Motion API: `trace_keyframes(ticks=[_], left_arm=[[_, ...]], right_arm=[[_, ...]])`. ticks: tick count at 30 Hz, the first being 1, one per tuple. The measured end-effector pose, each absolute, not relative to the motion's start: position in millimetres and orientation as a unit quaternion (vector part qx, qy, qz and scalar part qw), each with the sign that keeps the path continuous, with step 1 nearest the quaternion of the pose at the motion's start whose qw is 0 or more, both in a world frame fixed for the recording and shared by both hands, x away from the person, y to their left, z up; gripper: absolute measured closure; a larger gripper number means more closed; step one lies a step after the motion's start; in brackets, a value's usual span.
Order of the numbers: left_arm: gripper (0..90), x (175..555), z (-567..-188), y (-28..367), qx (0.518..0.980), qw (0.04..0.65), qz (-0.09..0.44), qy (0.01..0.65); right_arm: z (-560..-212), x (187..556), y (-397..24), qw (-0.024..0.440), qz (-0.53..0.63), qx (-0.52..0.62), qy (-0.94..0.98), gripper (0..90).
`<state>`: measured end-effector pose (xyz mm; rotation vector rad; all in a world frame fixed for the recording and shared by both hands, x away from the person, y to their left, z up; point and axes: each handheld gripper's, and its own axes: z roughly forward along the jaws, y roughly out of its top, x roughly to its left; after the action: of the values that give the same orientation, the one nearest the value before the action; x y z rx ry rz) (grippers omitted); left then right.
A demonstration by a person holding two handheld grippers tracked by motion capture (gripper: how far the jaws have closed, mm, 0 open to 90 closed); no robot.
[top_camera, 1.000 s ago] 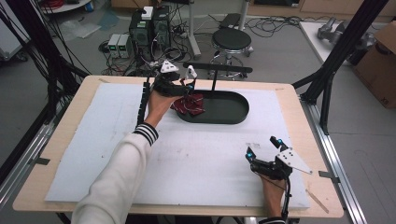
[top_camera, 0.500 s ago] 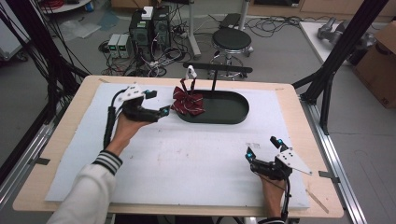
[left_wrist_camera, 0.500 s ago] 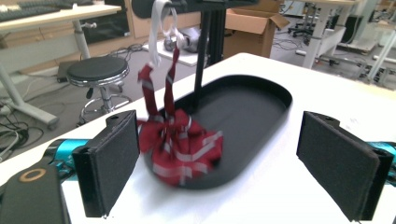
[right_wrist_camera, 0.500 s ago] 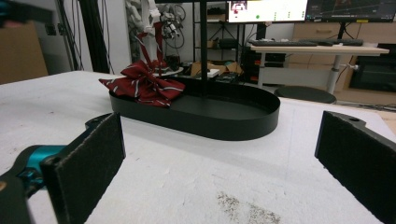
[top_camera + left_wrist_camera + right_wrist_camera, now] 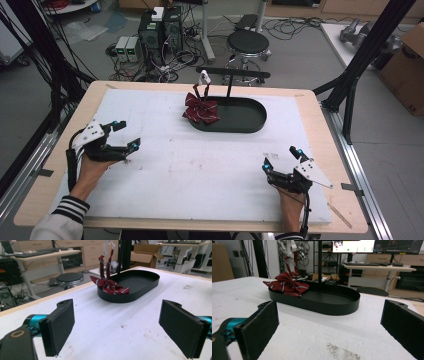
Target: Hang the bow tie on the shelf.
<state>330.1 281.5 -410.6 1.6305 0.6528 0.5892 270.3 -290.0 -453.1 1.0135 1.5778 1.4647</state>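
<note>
A dark red striped bow tie (image 5: pixel 201 110) (image 5: pixel 110 287) (image 5: pixel 287 285) lies over the left rim of a black oval tray (image 5: pixel 250 127) (image 5: pixel 147 285) (image 5: pixel 337 308). Its strap runs up to a white clip (image 5: pixel 204 77) on the tray's black stand (image 5: pixel 232 74). My left gripper (image 5: pixel 129 134) (image 5: pixel 116 327) rests at the table's left, well away from the tray. Its jaws have just been opening and now stand wide with nothing between them. My right gripper (image 5: pixel 280 159) (image 5: pixel 329 330) sits near the front right, open and empty, pointing at the tray.
A white mat (image 5: pixel 200 165) covers most of the wooden table (image 5: pixel 320 130). Black frame poles (image 5: pixel 350 95) stand at both sides. Beyond the far edge are a stool (image 5: pixel 248 42) and computer boxes (image 5: pixel 160 27) with cables on the floor.
My left hand has pulled away from the bow tie at the tray, moving left and toward the front. The bow tie stays draped on the tray rim. The right hand has not moved.
</note>
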Motion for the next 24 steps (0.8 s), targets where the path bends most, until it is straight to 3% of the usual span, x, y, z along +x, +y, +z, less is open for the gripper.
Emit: trace_keyframes(ticks=[6, 24], left_arm=[[13.7, 312.5, -430.7, 292.7, 0.669, 0.626, 0.262, 0.305], [13.7, 297.8, -453.3, 286.7, 0.63, 0.635, 0.301, 0.332]], right_arm=[[-453.2, 270.5, -291.4, 0.367, 0.576, 0.4, 0.611, 0.5], [-453.5, 269.3, -291.2, 0.37, 0.577, 0.399, 0.609, 0.6]])
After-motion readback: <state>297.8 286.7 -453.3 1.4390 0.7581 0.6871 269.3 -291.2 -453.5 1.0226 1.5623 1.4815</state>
